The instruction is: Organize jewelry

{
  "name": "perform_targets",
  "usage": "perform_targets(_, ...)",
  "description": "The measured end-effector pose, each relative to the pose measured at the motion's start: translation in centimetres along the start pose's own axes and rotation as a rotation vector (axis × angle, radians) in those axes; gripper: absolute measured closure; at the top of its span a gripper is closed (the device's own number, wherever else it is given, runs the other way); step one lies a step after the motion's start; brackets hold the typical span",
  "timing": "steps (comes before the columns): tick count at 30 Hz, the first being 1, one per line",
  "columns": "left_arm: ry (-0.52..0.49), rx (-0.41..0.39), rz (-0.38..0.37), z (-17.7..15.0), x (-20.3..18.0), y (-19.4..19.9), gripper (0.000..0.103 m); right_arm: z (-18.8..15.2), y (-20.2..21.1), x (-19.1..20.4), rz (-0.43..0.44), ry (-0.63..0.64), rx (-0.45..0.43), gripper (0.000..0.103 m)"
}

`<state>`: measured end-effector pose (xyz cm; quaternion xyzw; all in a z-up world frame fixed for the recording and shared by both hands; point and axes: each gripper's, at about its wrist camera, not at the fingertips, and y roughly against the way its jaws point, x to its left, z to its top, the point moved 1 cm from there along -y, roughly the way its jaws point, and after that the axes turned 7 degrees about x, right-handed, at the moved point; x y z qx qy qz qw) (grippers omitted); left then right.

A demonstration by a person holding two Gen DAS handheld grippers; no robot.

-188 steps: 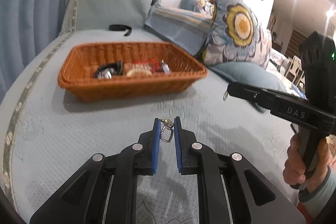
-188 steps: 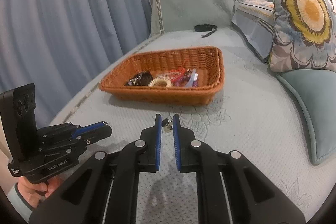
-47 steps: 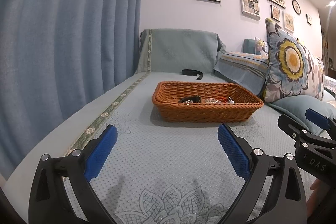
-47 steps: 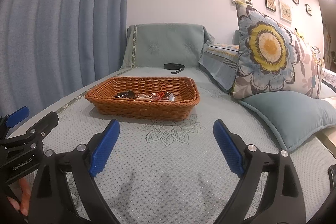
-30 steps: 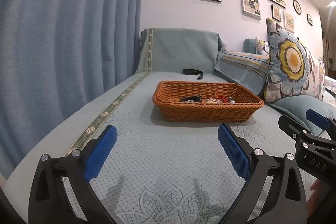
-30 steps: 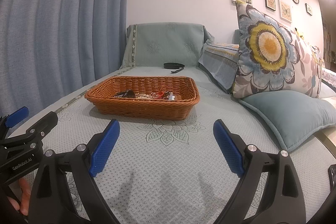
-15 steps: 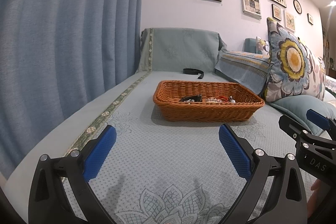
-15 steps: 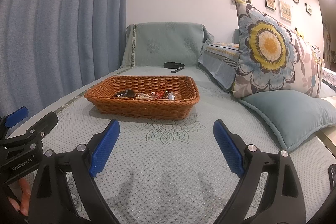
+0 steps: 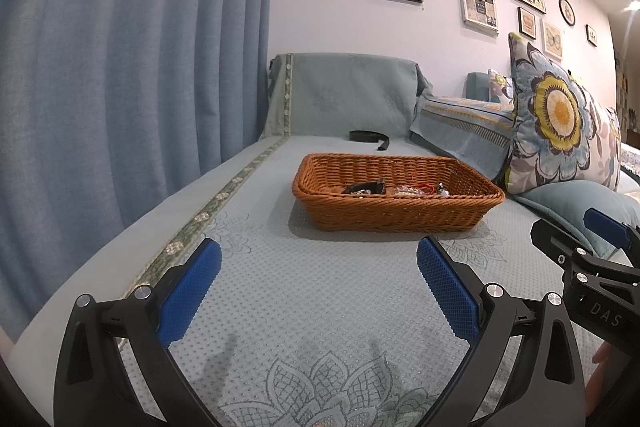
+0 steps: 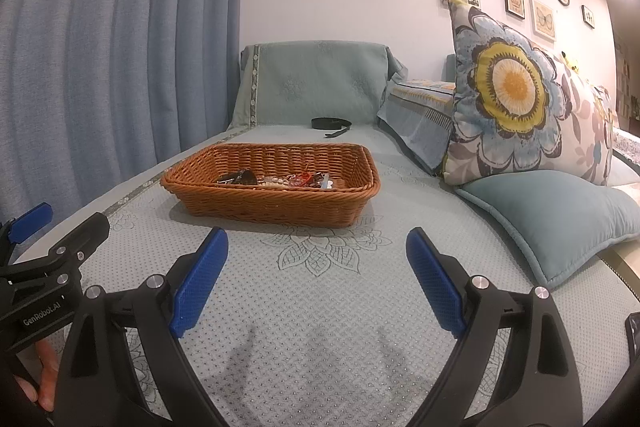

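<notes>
A brown wicker basket [image 9: 400, 217] [image 10: 280, 207] rests on the teal sofa cover, and a small heap of jewelry [image 9: 394, 189] [image 10: 280, 181] lies on its floor. My left gripper [image 9: 318, 273] hovers well short of the basket, open wide, with nothing between its blue pads [image 9: 188, 291]. My right gripper [image 10: 316, 261] is likewise open and empty, back from the basket's near wall. Each gripper shows at the edge of the other's view: the right one [image 9: 580, 255] and the left one [image 10: 44, 243].
A black strap [image 9: 368, 137] [image 10: 332, 125] lies on the seat behind the basket. A flowered pillow [image 10: 516, 99] and a teal cushion [image 10: 560, 219] line the right side. Blue curtains [image 9: 120, 87] hang on the left. A hand [image 10: 44, 375] holds the left gripper's handle.
Over the last 1.6 seconds almost nothing moved. Six seconds ago both grippers were nearly shut close to a small jewelry piece on the cover; now both are open, empty and farther from the basket.
</notes>
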<state>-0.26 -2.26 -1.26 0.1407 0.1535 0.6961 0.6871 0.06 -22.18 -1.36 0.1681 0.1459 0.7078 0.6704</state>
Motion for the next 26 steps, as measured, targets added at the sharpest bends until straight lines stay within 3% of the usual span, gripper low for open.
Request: perform_targets(26,-0.001,0.009,0.000,0.19,-0.05,0.23,0.008,-0.03,-0.21,-0.10,0.000,-0.001,0.003,0.017)
